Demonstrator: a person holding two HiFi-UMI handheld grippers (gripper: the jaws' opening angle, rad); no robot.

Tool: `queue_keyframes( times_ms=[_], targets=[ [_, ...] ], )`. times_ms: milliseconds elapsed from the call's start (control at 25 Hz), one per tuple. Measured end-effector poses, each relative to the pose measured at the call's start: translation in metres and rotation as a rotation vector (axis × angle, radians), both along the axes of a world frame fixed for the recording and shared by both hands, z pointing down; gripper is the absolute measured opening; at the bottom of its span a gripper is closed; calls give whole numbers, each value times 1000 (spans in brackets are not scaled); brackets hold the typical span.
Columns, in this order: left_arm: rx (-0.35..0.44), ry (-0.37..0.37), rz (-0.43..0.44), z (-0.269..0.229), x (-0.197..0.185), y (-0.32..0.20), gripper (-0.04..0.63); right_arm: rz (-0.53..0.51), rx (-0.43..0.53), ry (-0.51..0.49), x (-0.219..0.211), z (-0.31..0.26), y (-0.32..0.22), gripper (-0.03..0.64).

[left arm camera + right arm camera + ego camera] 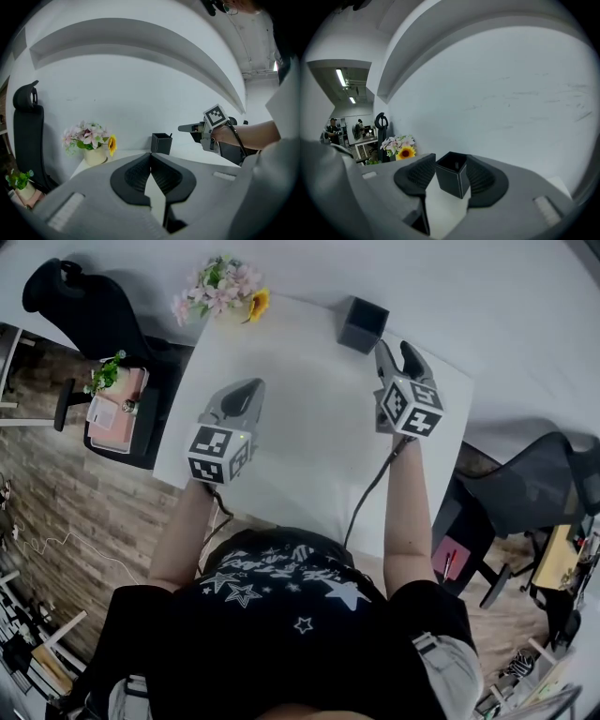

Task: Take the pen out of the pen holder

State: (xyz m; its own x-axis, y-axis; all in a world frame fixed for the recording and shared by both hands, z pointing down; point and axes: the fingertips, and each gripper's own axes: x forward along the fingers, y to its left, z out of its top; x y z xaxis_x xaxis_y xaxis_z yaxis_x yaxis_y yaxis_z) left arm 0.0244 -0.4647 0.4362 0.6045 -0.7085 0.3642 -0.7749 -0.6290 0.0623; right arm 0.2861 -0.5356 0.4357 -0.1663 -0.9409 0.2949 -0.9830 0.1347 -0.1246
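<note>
Black and square, the pen holder (363, 324) stands at the far edge of the white table (309, 474), right of the middle. In the left gripper view a thin dark tip, the pen (170, 136), just shows above the holder's rim at one corner, so the pen is inside it; how many pens there are cannot be told.

The right gripper (399, 351) is held over the table's far right part, pointing at the far edge. Its jaws stand apart, fairly wide. In the right gripper view the pen holder fills the gap between them, but the other views put the jaw tips just to the right of the holder, slightly above its rim and clear of it. Nothing is gripped.

The left gripper (249, 390) hovers over the left half of the table, nearer the person than the right one and well apart from the holder. Its jaws meet at the tips, with nothing between them.

A bunch of pink and white flowers (223, 287) with one yellow sunflower stands in a pale vase (95, 155) at the table's far left corner. A black chair (84, 301) stands on the floor beyond that corner, against the white wall (140, 93).
</note>
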Motion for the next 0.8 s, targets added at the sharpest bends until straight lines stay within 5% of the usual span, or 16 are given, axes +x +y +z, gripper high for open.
queue_keyframes(
  times_ms=[360,800],
  targets=[
    [-48,-10,-5,20,7,-15,11,-37,-33,10,-7,24,-38,199],
    [-77,-27,-45,32,-1,-19,11,-34,-67,57,-11,47,-61,104]
  ],
)
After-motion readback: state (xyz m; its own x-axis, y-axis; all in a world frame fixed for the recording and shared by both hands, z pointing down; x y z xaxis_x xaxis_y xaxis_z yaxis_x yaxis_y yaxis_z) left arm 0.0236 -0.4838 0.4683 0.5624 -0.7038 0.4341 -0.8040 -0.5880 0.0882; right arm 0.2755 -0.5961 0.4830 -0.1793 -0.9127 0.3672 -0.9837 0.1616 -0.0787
